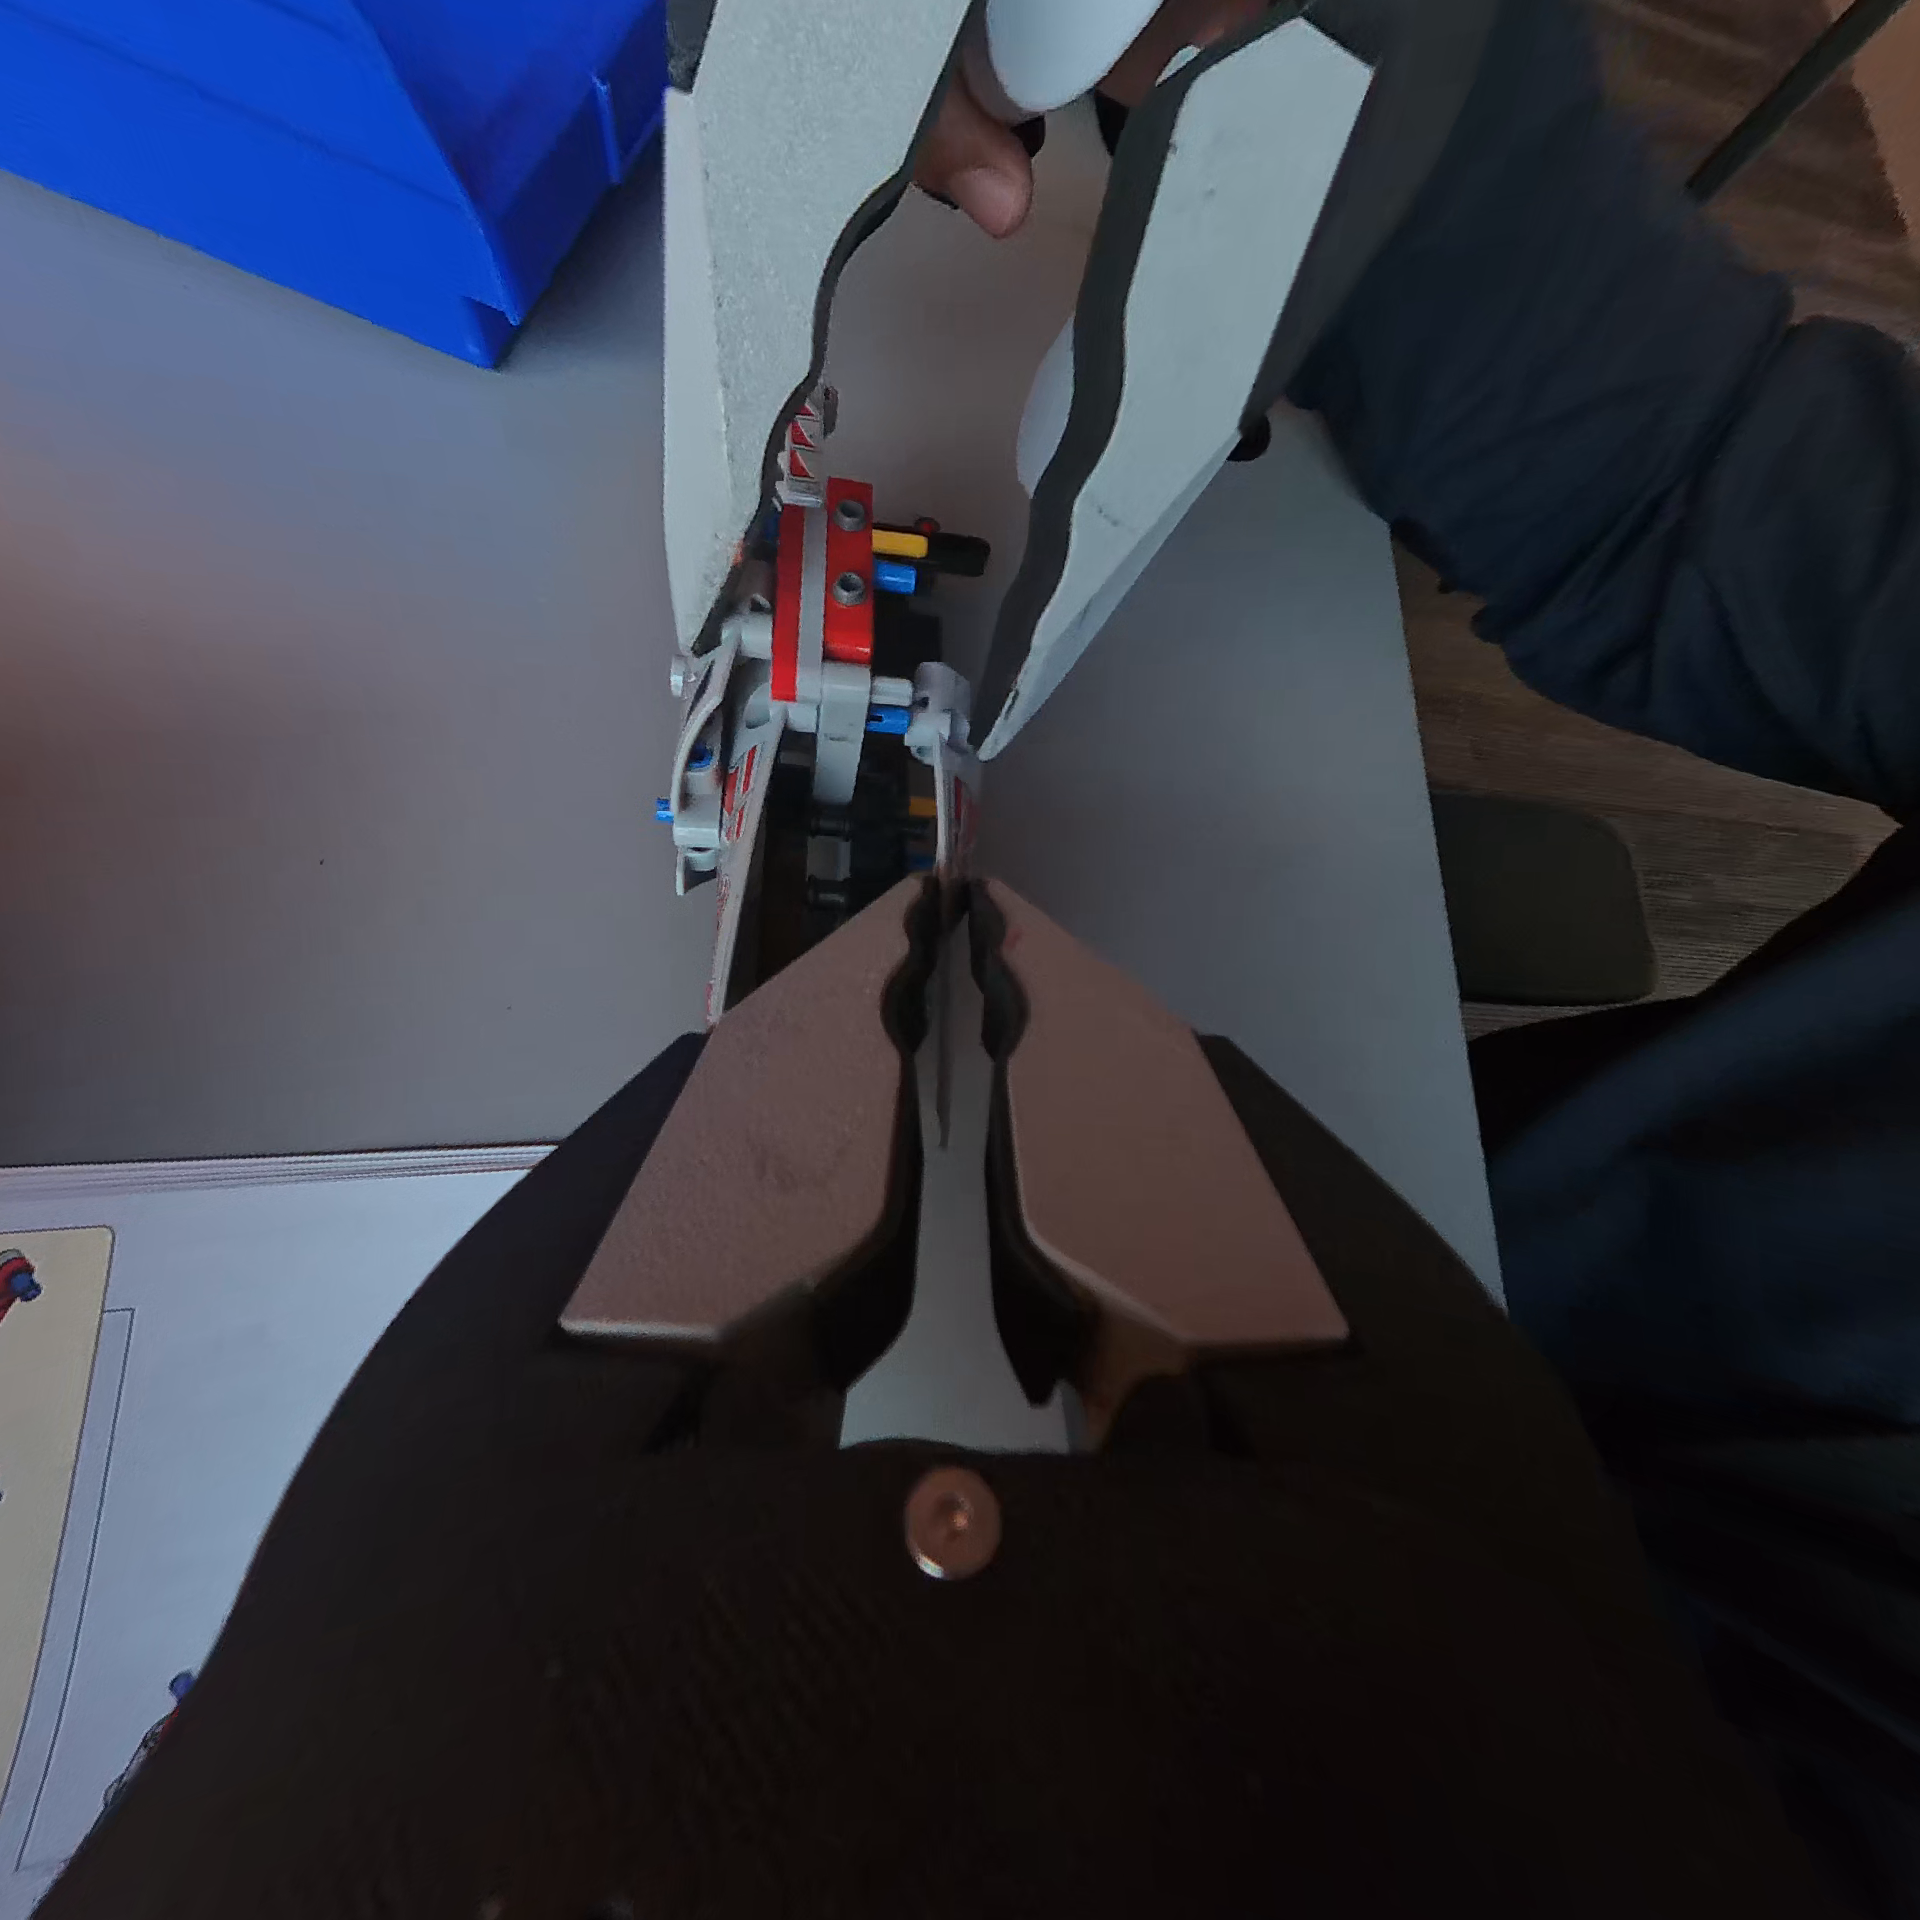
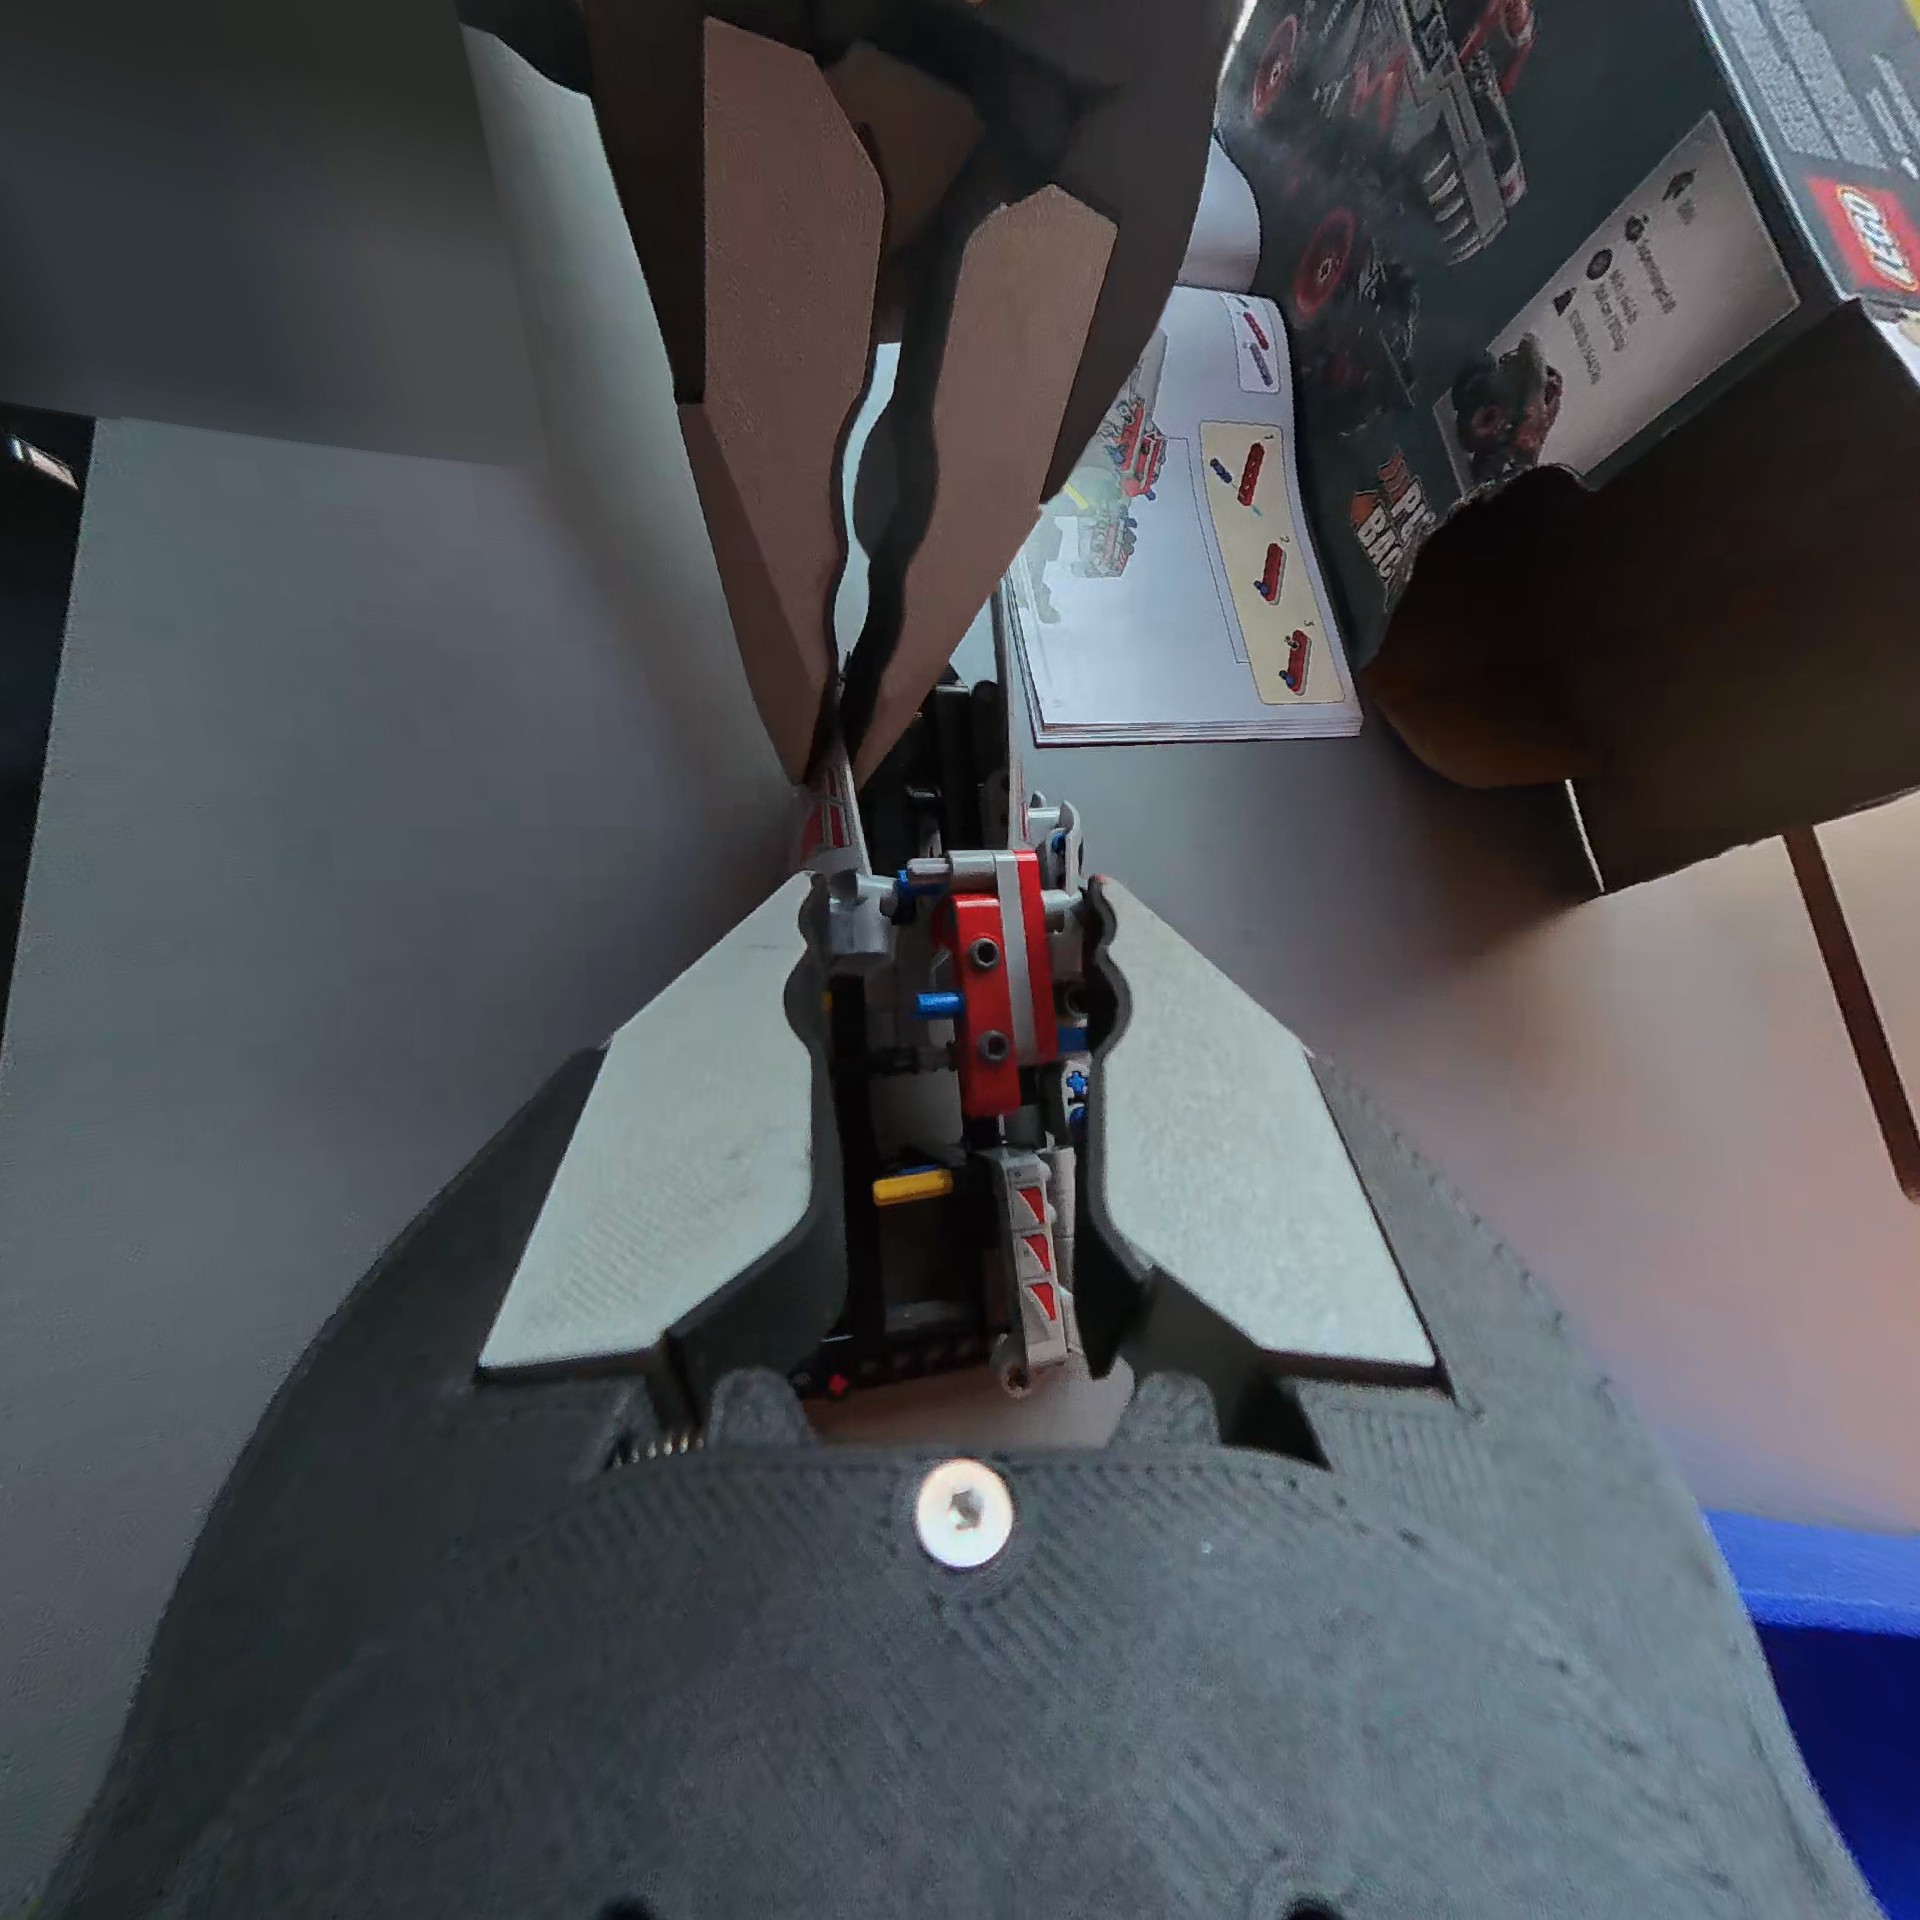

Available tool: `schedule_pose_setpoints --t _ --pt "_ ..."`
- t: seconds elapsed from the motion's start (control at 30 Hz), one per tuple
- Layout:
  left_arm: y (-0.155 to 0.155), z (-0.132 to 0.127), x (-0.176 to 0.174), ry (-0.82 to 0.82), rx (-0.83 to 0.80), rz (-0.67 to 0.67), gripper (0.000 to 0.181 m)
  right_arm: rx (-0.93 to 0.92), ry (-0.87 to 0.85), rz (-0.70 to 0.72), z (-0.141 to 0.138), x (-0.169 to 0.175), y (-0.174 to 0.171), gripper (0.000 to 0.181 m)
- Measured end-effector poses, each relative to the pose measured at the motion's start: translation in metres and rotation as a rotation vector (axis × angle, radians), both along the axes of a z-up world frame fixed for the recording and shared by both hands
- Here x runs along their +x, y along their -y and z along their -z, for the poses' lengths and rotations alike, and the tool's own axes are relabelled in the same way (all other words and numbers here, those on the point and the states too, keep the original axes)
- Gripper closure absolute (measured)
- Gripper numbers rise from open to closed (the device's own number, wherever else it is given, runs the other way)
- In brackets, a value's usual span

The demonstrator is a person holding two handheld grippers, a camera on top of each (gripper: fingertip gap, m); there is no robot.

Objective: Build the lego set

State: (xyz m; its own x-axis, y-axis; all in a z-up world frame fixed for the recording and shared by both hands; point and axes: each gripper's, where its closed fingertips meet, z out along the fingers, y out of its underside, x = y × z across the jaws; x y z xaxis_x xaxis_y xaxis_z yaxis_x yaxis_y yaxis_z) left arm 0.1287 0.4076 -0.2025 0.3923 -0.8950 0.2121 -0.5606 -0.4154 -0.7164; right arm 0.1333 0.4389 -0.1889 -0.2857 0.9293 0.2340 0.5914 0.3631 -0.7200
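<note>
A partly built lego vehicle (image 2: pixel 987 997), with a red beam, grey connectors, blue and yellow pins and a black frame, is held above the grey table (image 2: pixel 312 935). My right gripper (image 2: pixel 951 894), with grey fingers, is shut on its sides along its length. In the left wrist view it (image 1: pixel 842 691) comes in from the top around the model (image 1: pixel 826 582). My left gripper (image 1: pixel 948 883), with brown fingers, is shut on a thin white side panel (image 1: pixel 951 821) with red marks at the model's end. In the right wrist view it (image 2: pixel 836 758) pinches that panel (image 2: pixel 831 821) from above.
An open instruction booklet (image 2: pixel 1195 540) lies on the table, and it also shows in the left wrist view (image 1: pixel 156 1351). The lego box (image 2: pixel 1558 260) stands beside it. A blue bin (image 1: pixel 312 156) is at the far left. A person's dark-clothed legs (image 1: pixel 1662 520) are beyond the table edge. My two grippers' fingertips are within a few centimetres of each other.
</note>
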Motion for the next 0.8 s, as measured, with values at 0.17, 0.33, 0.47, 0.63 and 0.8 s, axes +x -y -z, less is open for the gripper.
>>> schedule_pose_setpoints --t 0.17,0.33,0.47,0.63,0.8 --pt "0.003 -0.005 0.001 0.003 0.022 0.006 0.18 -0.006 0.0 -0.015 0.0 0.001 0.002 0.133" --pt "0.003 -0.007 0.001 0.006 0.055 0.015 0.181 0.006 0.001 -0.007 0.0 0.0 0.0 0.131" --pt "0.005 -0.007 0.001 0.024 0.053 0.021 0.181 0.013 -0.015 0.006 -0.001 0.003 0.001 0.13" --pt "0.005 -0.015 -0.002 0.075 0.041 0.012 0.181 0.01 -0.067 0.004 -0.011 0.009 0.006 0.133" --pt "0.001 -0.017 -0.003 0.164 -0.042 -0.009 0.181 -0.003 -0.081 -0.001 -0.016 0.005 0.008 0.133"
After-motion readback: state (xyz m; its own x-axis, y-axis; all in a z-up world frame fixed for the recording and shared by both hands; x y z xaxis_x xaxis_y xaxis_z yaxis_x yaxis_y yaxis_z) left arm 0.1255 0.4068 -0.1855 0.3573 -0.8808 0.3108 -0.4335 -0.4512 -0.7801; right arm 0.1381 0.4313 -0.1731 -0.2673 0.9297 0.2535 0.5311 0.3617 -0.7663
